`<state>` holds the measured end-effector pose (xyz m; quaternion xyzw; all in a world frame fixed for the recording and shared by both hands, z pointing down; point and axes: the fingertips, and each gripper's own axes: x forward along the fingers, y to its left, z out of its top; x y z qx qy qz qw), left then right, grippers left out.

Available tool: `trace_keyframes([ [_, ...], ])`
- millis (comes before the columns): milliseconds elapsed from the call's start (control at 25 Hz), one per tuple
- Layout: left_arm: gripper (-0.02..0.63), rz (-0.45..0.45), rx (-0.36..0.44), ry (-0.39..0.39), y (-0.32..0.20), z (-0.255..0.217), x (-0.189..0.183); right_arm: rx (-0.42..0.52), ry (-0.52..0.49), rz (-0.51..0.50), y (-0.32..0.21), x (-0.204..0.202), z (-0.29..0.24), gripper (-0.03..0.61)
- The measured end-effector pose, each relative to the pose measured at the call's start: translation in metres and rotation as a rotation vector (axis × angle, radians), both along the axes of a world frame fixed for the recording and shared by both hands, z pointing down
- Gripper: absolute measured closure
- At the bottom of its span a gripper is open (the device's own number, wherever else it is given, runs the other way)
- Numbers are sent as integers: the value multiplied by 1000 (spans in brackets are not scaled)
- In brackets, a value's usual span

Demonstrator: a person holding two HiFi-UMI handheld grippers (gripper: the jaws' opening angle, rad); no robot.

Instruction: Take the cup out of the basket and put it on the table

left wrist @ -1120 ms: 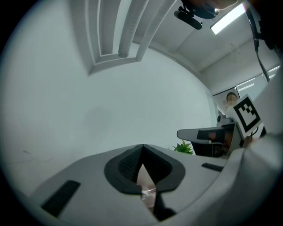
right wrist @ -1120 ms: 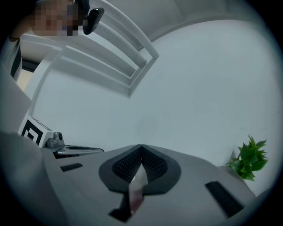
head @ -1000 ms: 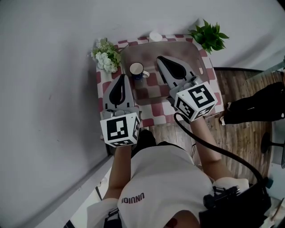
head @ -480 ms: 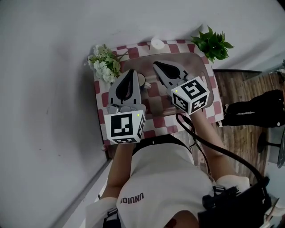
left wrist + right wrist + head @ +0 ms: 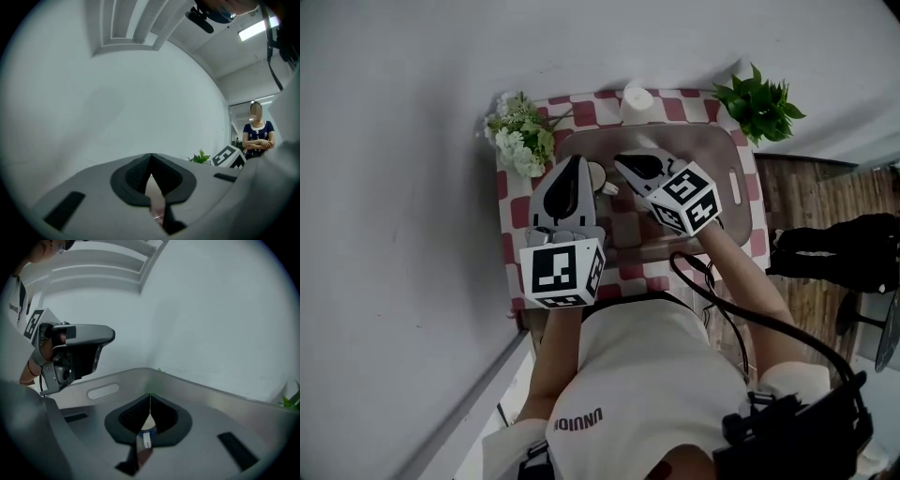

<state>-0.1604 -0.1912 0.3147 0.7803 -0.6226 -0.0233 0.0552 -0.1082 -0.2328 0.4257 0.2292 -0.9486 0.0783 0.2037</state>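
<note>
- Since 1 second ago, both hand-held grippers came closer to the cup. The left hand-held gripper moved over the left end of the basket. The right hand-held gripper went down into the basket, and its tip is now tilted downward.
- The cup stands inside the basket, at its left end, between the 2 gripper tips. In the head view only a part of its pale rim shows, because the left hand-held gripper covers the rest.
- The left hand-held gripper is clenched: its pads meet at the tip and nothing is between them. Its own view looks at a plain wall.
- The right hand-held gripper is also clenched and empty. Through the small gap under its closed tips a blue and white bit shows, just in front, which seems to be the cup. I cannot tell whether the tip touches it.
- The basket lies on the worktop, which has red and white checks.
- White flowers stand at the left of the basket, a green plant at the far right corner, and a white cylinder just behind the basket.
</note>
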Motion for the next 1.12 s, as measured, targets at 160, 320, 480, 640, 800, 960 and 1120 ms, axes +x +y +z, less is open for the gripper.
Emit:
trace_keyframes([
  [160,602,-8,-4,2,-1,0,1,-51,32,-34,-1,-1,17,560],
  [320,603,-4,-2,4,-2,-2,3,-73,86,-74,2,-3,31,560],
  [480,602,-4,8,16,-3,-5,2,-115,118,-113,3,-7,48,558],
  [640,603,-1,10,25,-3,-6,2,-191,186,-172,9,-8,73,506],
  [800,602,-1,8,32,-5,-3,-2,-203,283,-216,13,-8,99,443],
  [960,602,-1,-1,35,-11,0,-5,-228,312,-224,10,-9,113,436],
  [1120,603,-6,-1,36,-8,-1,-7,-233,358,-245,11,-8,123,425],
])
